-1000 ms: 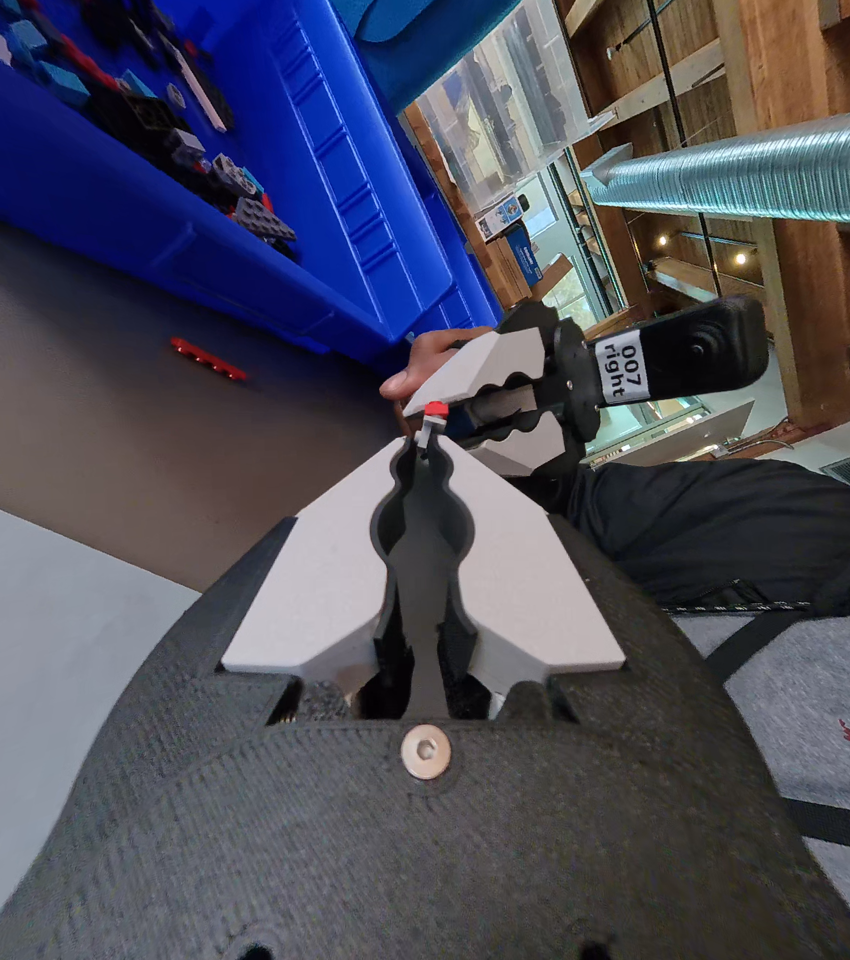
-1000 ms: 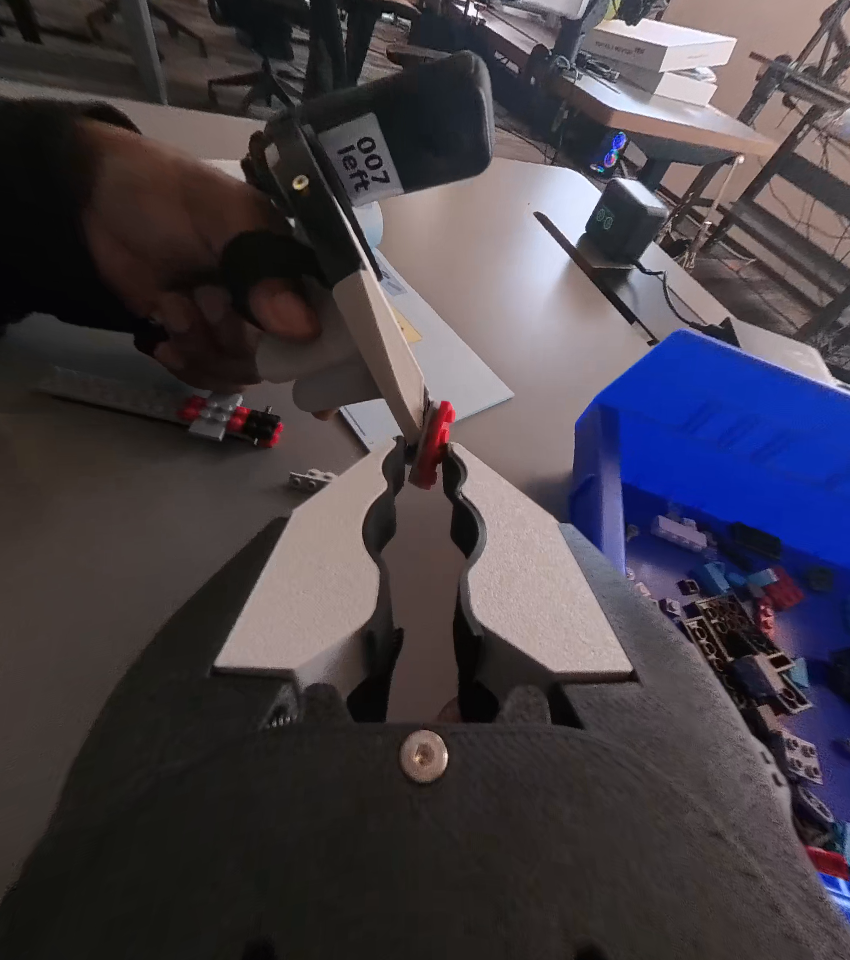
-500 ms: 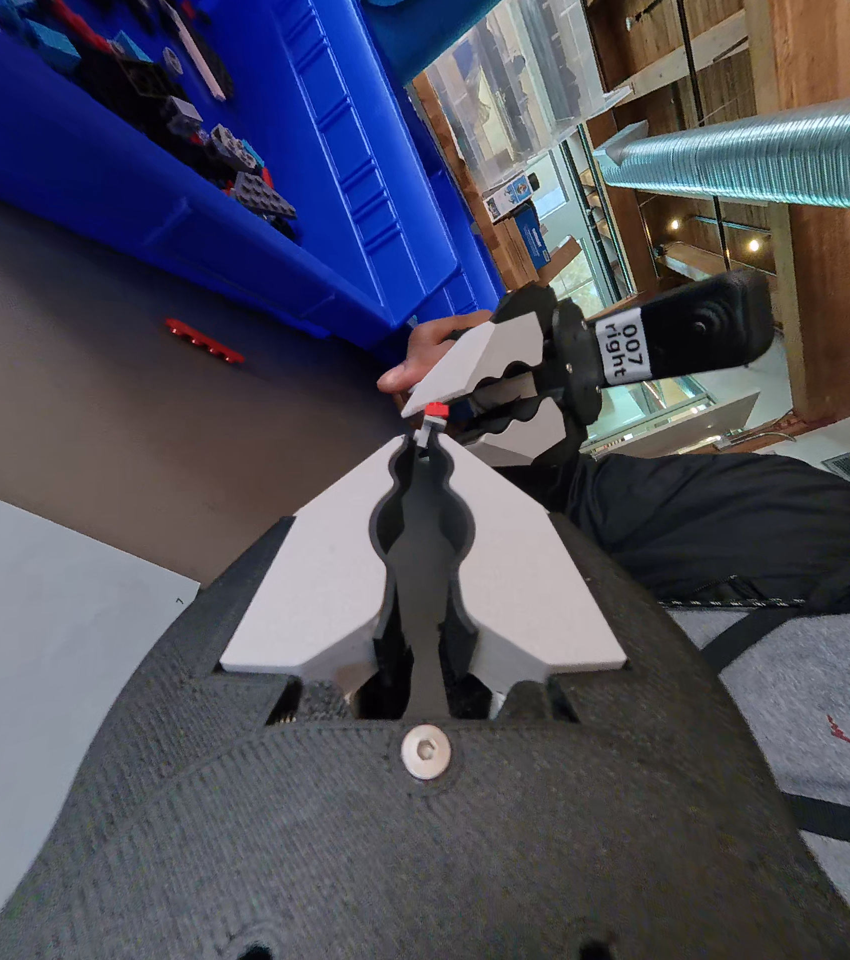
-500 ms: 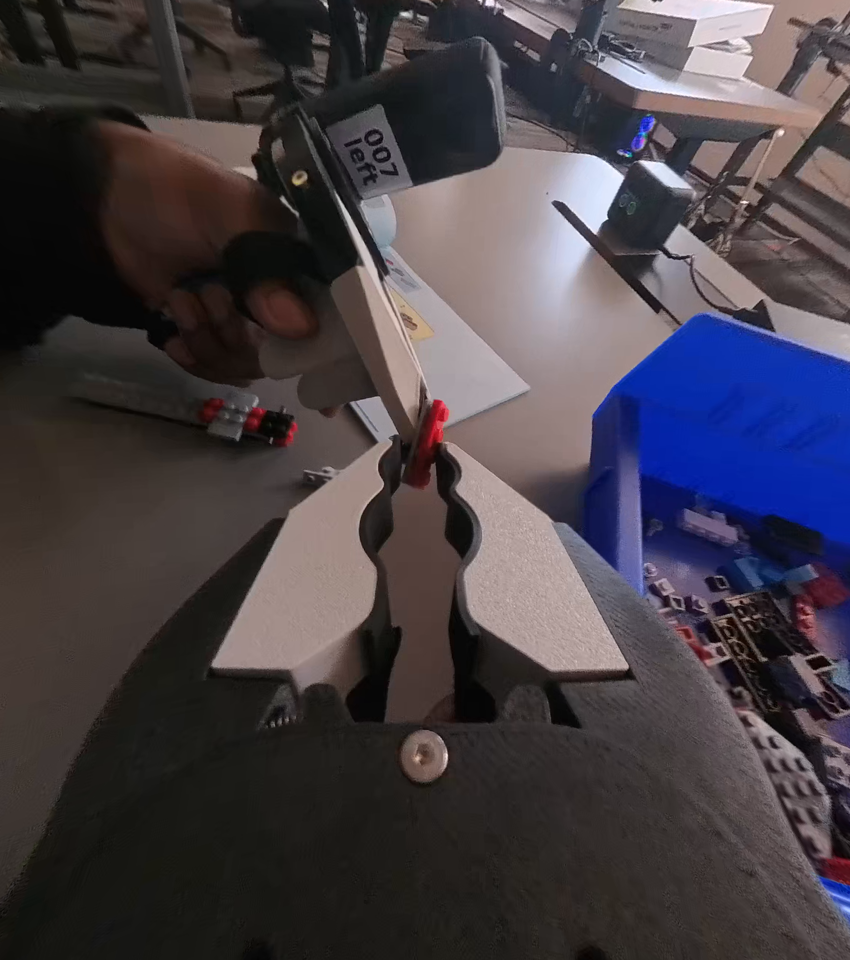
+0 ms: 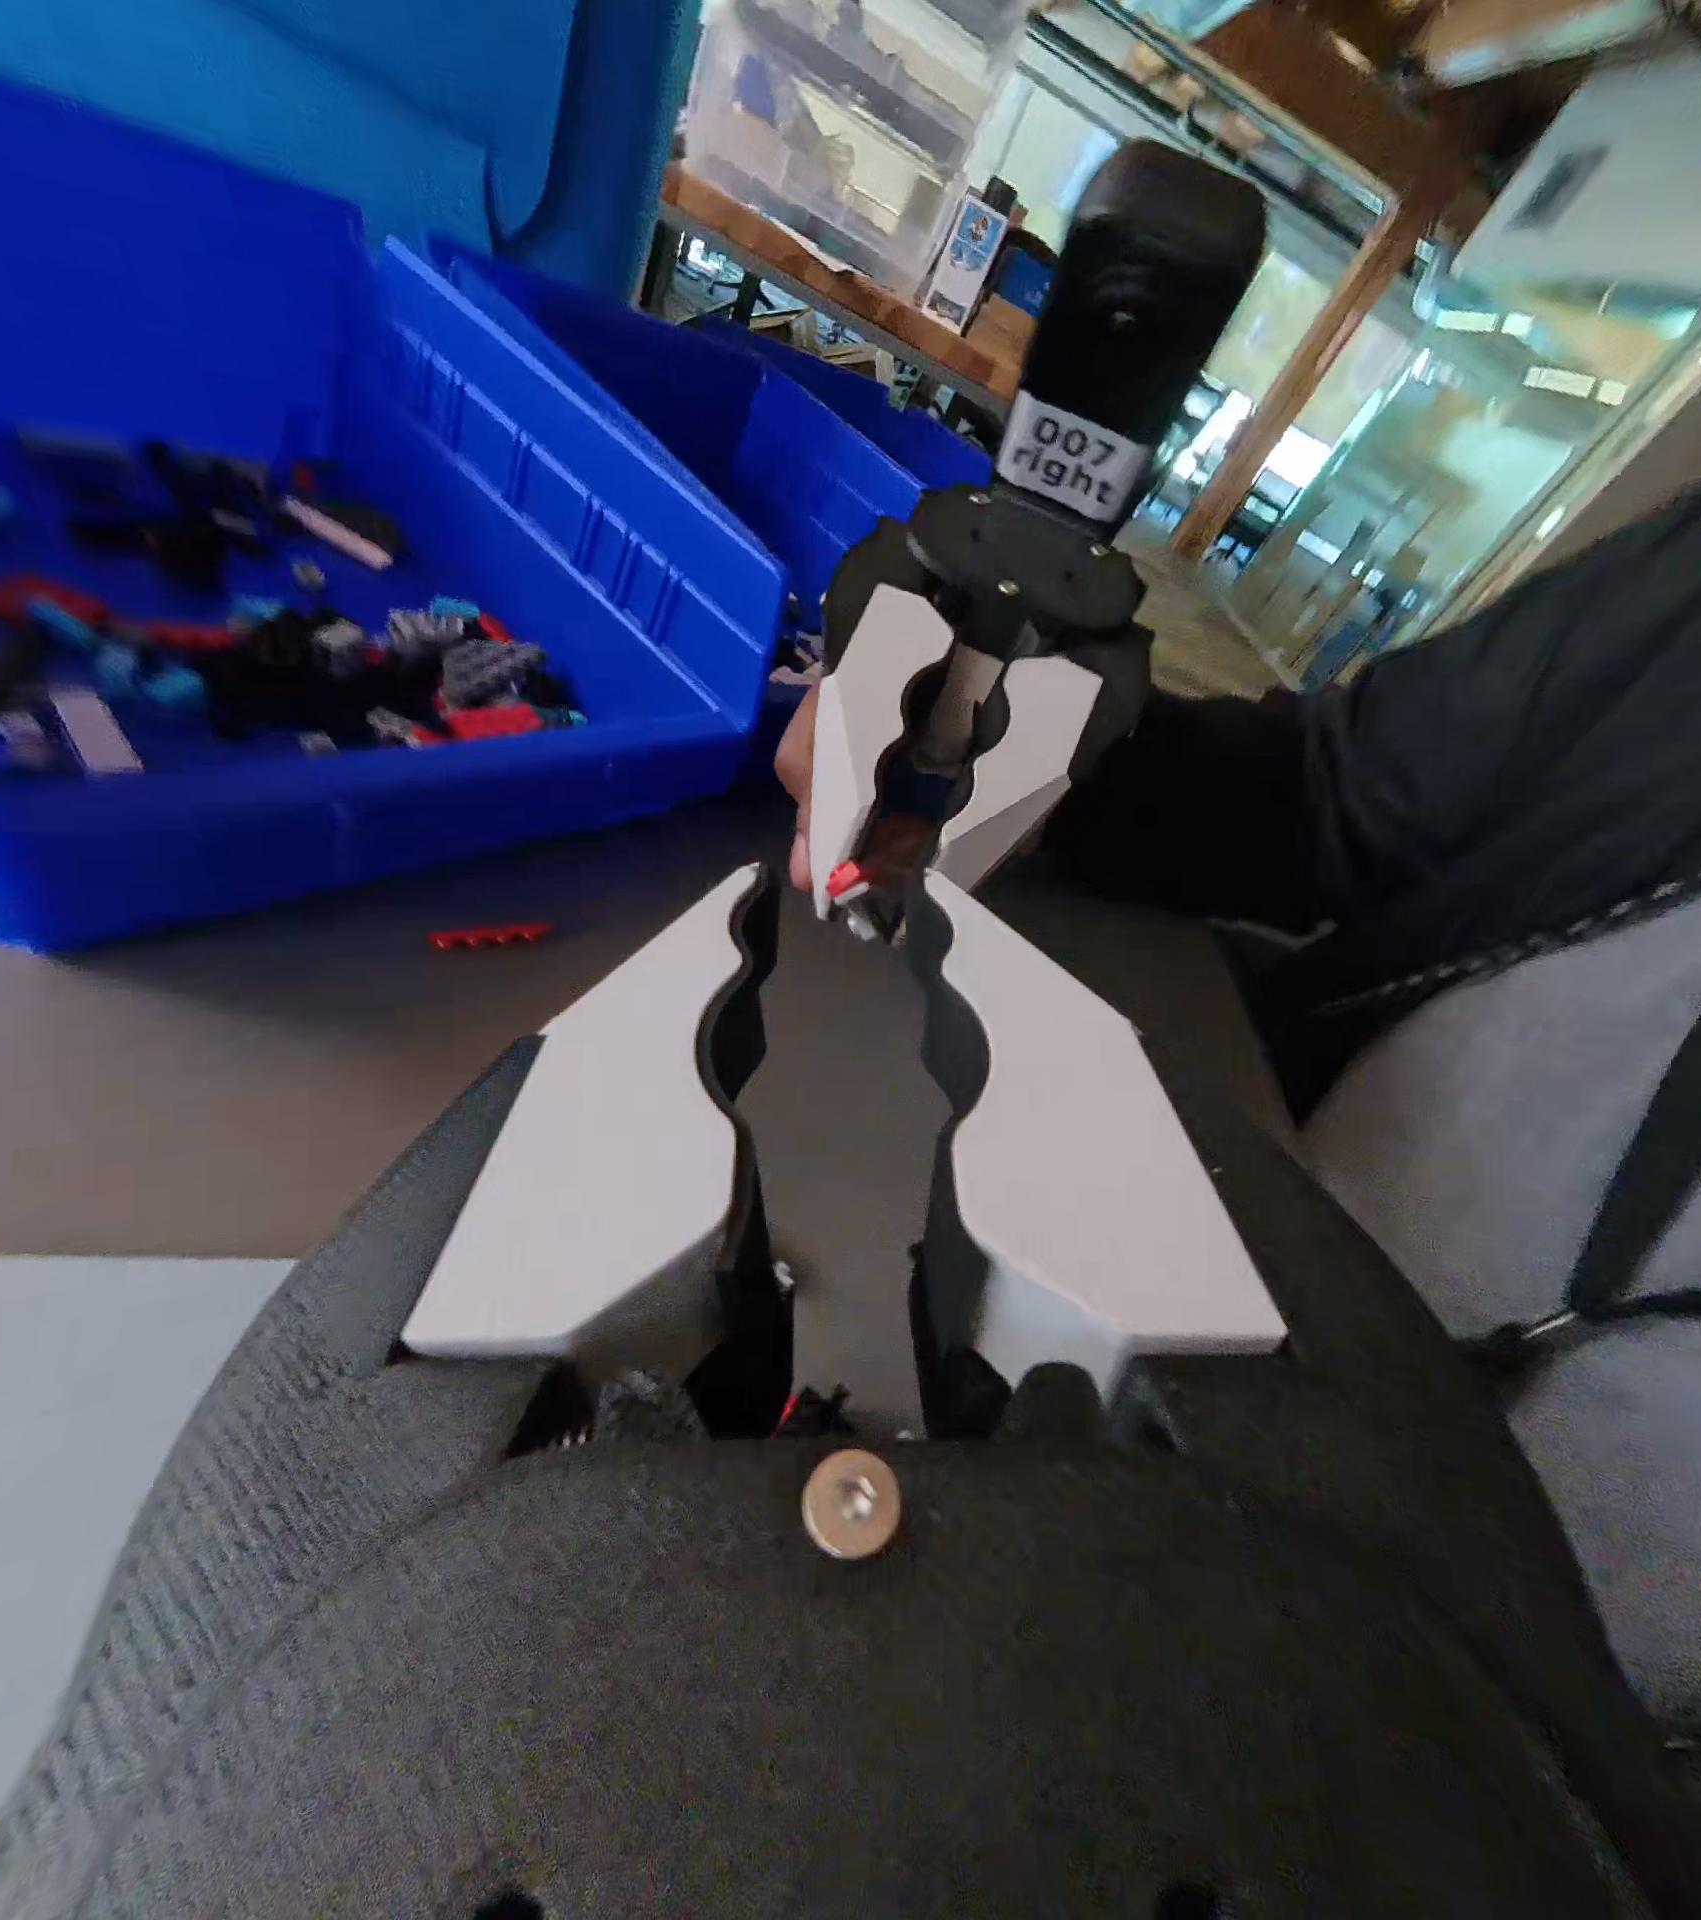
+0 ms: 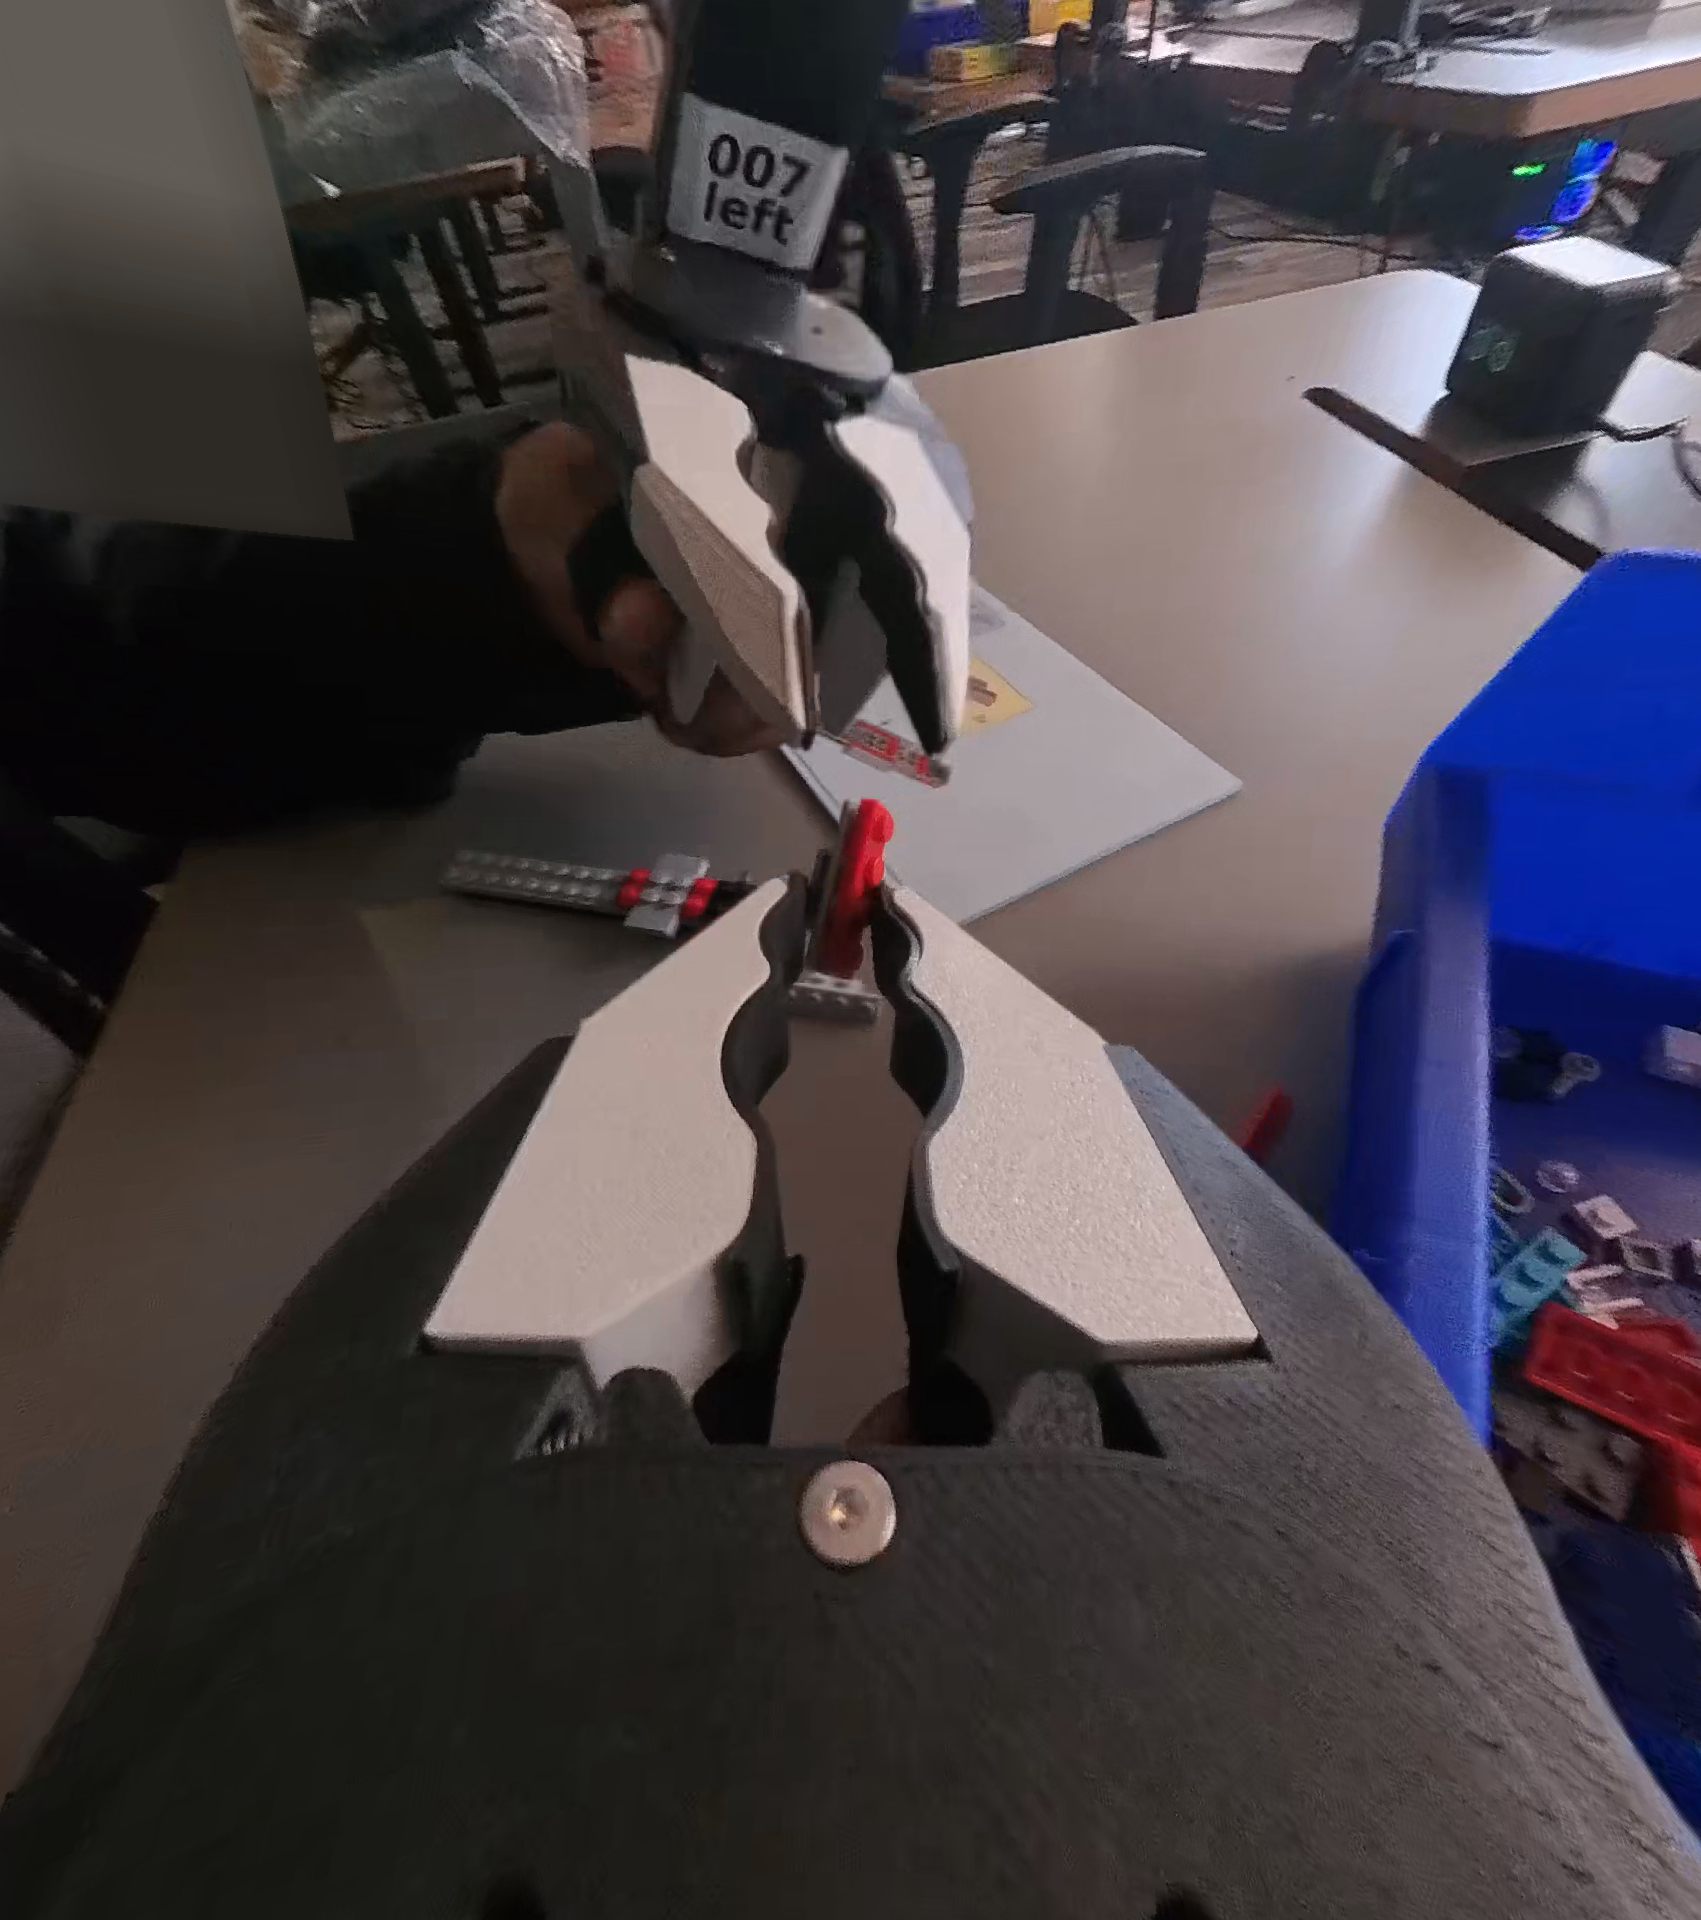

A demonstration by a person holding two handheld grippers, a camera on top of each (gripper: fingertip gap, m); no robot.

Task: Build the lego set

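My right gripper (image 6: 841, 894) is shut on a small red plate (image 6: 856, 868) with a thin grey piece against its left side, held upright above the table. It also shows in the left wrist view (image 5: 877, 883), pointing down with the red piece (image 5: 846, 883) at its tips. My left gripper (image 5: 841, 878) is open, with its tips on either side of that piece. In the right wrist view the left gripper (image 6: 872, 740) hangs just above the red plate with its jaws apart. A small red-and-grey shape shows behind its tips, and I cannot tell what it is.
A long grey plate with red studs (image 6: 597, 894) and a small grey plate (image 6: 830, 997) lie on the table. A blue bin (image 6: 1552, 831) of loose bricks stands at the right, and in the left wrist view (image 5: 306, 831). A red strip (image 5: 491, 935) lies before it. A paper sheet (image 6: 1085, 810) lies beyond. The tips of both grippers are at nearly the same place.
My left gripper has opened and let go of the small grey-and-red piece it held against the right gripper's plate. Both grippers have swung round and drawn slightly apart.
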